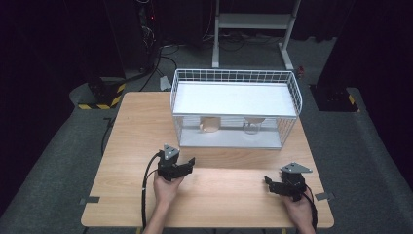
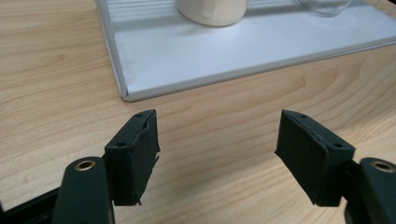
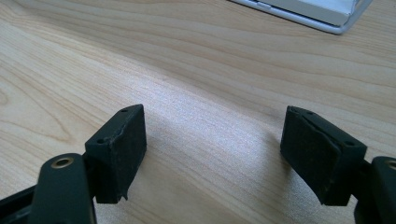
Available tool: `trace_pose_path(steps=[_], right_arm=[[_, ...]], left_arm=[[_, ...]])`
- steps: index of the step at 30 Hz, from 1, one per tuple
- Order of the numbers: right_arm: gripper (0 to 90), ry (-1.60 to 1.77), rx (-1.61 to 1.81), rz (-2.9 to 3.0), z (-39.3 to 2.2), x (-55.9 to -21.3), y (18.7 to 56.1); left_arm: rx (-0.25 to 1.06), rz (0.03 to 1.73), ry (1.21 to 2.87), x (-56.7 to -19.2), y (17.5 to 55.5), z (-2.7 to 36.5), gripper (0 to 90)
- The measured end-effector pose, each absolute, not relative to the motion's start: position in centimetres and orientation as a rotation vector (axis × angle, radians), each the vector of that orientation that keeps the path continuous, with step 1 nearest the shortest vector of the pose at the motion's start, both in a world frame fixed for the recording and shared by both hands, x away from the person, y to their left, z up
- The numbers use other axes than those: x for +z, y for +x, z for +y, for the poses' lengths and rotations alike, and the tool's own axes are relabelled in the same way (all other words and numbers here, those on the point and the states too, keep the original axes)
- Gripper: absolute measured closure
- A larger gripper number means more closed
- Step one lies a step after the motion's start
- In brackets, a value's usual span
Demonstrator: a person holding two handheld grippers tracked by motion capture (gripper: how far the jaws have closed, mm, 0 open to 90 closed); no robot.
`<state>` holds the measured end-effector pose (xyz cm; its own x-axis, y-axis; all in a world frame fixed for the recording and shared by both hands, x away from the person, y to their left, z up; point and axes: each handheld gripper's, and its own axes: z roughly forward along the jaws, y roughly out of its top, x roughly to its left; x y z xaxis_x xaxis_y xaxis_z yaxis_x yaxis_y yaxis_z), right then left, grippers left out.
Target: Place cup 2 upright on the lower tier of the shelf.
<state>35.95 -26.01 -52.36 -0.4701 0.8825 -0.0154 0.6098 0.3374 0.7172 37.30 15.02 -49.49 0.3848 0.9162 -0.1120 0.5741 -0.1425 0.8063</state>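
A white wire rack (image 1: pixel 234 77) stands at the back of the wooden table (image 1: pixel 136 126). On its lower tray (image 2: pixel 224 51) sit a cream mug (image 1: pixel 210 124) (image 2: pixel 212 10) and a clear glass (image 1: pixel 252 125) (image 2: pixel 327 4). My left gripper (image 1: pixel 189 165) (image 2: pixel 217 126) hovers over bare wood just in front of the tray's left corner, jaws open with nothing between them. Over the front right of the table my right gripper (image 1: pixel 269 183) (image 3: pixel 215 126) is held open and empty too. A corner of the tray (image 3: pixel 322 16) lies far ahead of it.
The rack's upper shelf (image 1: pixel 234 97) covers the mug and glass from above. Bare wood runs between the two hands. Dark floor, cables and a white stand's legs (image 1: pixel 253 29) lie beyond the table.
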Motion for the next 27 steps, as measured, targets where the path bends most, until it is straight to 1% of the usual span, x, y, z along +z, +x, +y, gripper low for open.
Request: trace_pose_path(steps=[6,20,27], right_arm=[[22.7,1.313,0.92,2.204,-26.0,-52.4,35.9],[22.7,1.314,0.92,2.204,-26.0,-52.4,35.9],[22.7,1.313,0.92,2.204,-26.0,-52.4,35.9]], left_arm=[[0.548,1.289,1.851,-49.9,36.4,15.0,29.6],[0.538,1.304,1.858,-51.1,34.9,15.1,29.3],[0.564,1.311,1.903,-51.8,34.5,15.0,28.8]])
